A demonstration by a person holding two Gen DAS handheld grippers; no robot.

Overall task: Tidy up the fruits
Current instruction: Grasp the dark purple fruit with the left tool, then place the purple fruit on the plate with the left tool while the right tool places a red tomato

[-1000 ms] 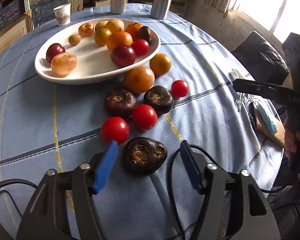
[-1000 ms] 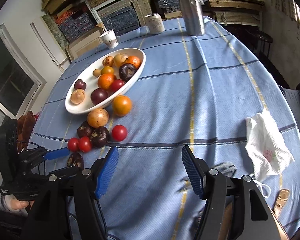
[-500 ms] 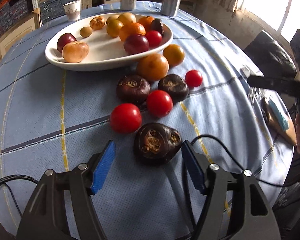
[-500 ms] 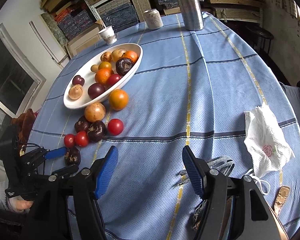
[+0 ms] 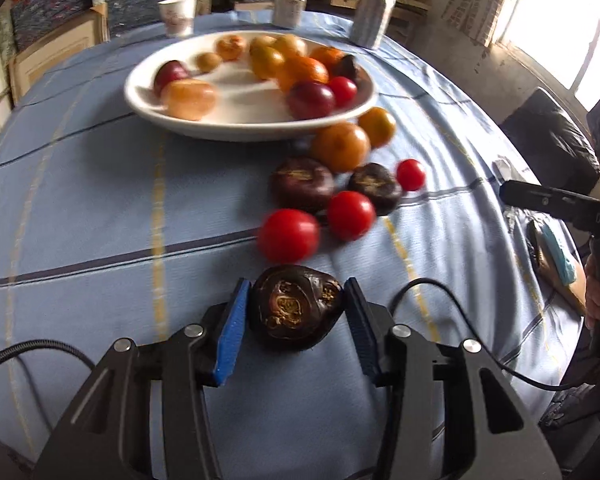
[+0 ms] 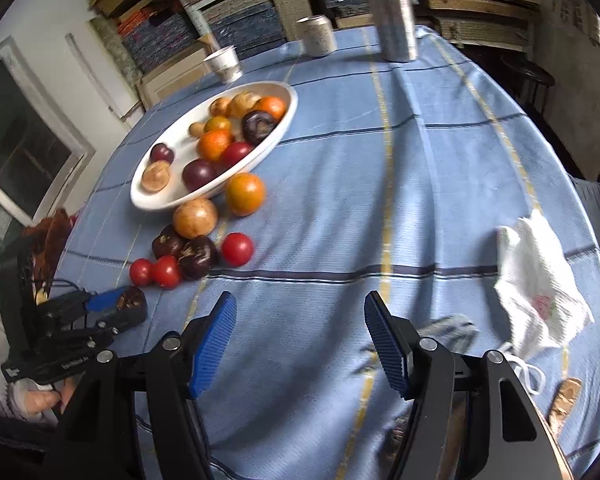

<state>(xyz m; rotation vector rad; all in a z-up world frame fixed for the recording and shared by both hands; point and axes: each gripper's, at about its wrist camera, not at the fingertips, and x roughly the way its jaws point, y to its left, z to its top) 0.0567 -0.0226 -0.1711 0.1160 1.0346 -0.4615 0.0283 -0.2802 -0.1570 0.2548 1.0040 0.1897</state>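
Observation:
A dark wrinkled fruit (image 5: 296, 306) lies on the blue tablecloth between the blue pads of my left gripper (image 5: 296, 283). Its jaws are closing, and both pads touch the fruit's sides. The right wrist view shows that same gripper (image 6: 112, 308) at the fruit (image 6: 134, 304) near the table's left edge. Beyond it lie loose red tomatoes (image 5: 288, 236), two more dark fruits (image 5: 302, 184) and two oranges (image 5: 340, 146). A white oval bowl (image 5: 204, 128) holds several fruits. My right gripper (image 6: 300, 304) is open over bare cloth, holding nothing.
A paper cup (image 5: 178, 16), a can (image 5: 288, 7) and a metal bottle (image 5: 374, 8) stand at the far edge. A crumpled white cloth (image 6: 540, 284) lies to the right. Small items lie near the right gripper's fingers. Shelves and stacked boxes stand behind the table.
My left gripper moved forward so the dark fruit sits between its pads, and its jaws narrowed onto it. The right gripper stayed about where it was, still open.

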